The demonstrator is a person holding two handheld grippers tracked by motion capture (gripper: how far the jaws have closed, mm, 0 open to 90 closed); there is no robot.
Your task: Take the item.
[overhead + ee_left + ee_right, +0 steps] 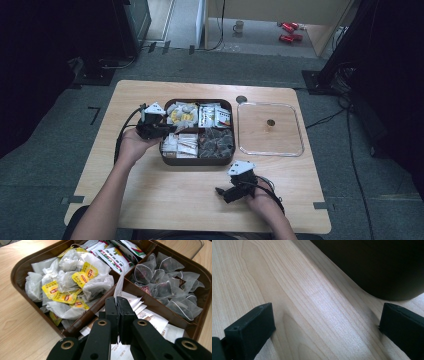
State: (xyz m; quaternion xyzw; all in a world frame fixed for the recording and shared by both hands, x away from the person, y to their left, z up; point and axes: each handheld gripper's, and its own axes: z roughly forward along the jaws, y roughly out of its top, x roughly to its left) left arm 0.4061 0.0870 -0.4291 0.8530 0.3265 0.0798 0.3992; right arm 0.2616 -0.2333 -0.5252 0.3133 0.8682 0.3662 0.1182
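Right gripper (219,191): near right on the table (150,200), jaws spread wide, nothing between them, just short of the tray's near wall.
Left gripper (117,302): at the tray's left side, jaws pressed together on a white paper sachet (119,285), over the near-left compartment.
Tray (197,161): brown, four compartments, mid-table.
Yellow-tagged tea bags (75,282): far-left compartment.
Mesh pyramid bags (165,285): near-right compartment.
Clear lid (270,129): right of tray, flat on the table.

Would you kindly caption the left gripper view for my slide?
Left gripper pinching a white packet above a brown tray of tea bags.
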